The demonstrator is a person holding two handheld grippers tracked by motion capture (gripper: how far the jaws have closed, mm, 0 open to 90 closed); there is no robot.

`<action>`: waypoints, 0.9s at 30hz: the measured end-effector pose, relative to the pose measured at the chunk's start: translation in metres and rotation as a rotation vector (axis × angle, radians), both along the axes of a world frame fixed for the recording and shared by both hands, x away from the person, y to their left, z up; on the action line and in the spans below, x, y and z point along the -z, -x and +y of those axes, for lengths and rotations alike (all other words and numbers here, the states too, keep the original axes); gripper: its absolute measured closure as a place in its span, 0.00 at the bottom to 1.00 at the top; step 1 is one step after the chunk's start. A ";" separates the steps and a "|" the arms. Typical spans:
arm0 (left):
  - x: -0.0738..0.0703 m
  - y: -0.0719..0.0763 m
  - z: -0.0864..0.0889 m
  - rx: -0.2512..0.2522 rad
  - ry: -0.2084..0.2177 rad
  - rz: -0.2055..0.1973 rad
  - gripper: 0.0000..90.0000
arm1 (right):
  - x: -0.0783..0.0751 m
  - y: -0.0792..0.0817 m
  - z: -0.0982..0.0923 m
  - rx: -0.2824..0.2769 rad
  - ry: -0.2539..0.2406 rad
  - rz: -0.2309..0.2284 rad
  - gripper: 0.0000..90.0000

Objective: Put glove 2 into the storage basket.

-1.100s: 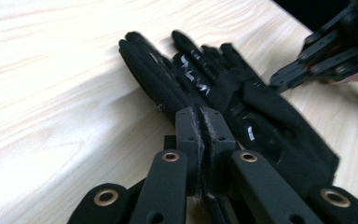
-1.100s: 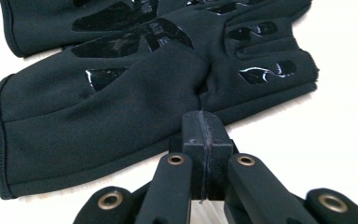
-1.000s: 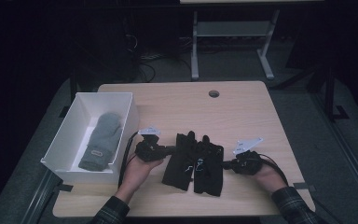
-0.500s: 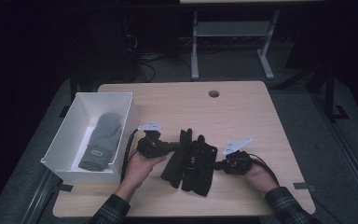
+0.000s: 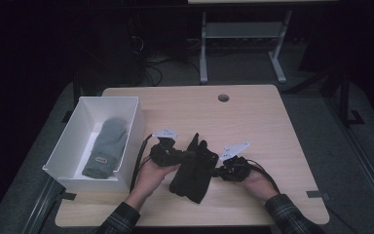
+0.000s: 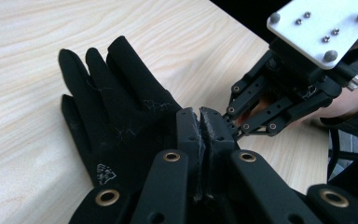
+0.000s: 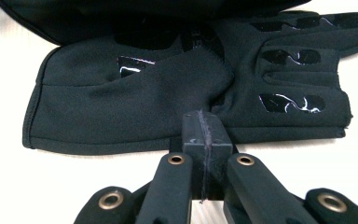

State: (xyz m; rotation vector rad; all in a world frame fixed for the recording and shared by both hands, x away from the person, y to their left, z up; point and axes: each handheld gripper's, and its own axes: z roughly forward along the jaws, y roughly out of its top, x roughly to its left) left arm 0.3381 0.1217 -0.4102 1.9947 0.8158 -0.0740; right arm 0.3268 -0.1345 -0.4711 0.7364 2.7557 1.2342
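With both grippers' fingers closed, the left gripper (image 5: 187, 155) seemingly pinching the black gloves (image 5: 193, 169) and the right gripper (image 5: 218, 170) at their near-right edge, the stacked pair could slide apart

I see a light wood tabletop (image 5: 253, 122) with a small round hole (image 5: 223, 98) near its far edge. On the left part of it sits a white open box (image 5: 73, 141), long side running away from me. Inside the box lies a grey mitten (image 5: 106, 146), cuff toward the near end, with a small label on the cuff, too small to read. Two dark tape strips mark the near corners of the tabletop (image 5: 317, 194). Behind the tabletop stands a grey metal frame (image 5: 238, 36) with cables (image 5: 156, 63) on the dark floor beside it.
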 end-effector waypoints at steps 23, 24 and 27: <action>0.024 0.009 -0.027 0.100 -0.062 0.024 0.93 | 0.001 0.000 0.014 -0.017 0.004 -0.003 0.99; 0.023 0.010 -0.027 0.104 -0.067 0.017 0.93 | 0.000 0.000 0.012 -0.015 0.009 -0.002 0.97; 0.024 0.013 -0.029 0.110 -0.071 0.016 0.97 | -0.003 -0.002 0.001 0.014 0.007 -0.005 0.90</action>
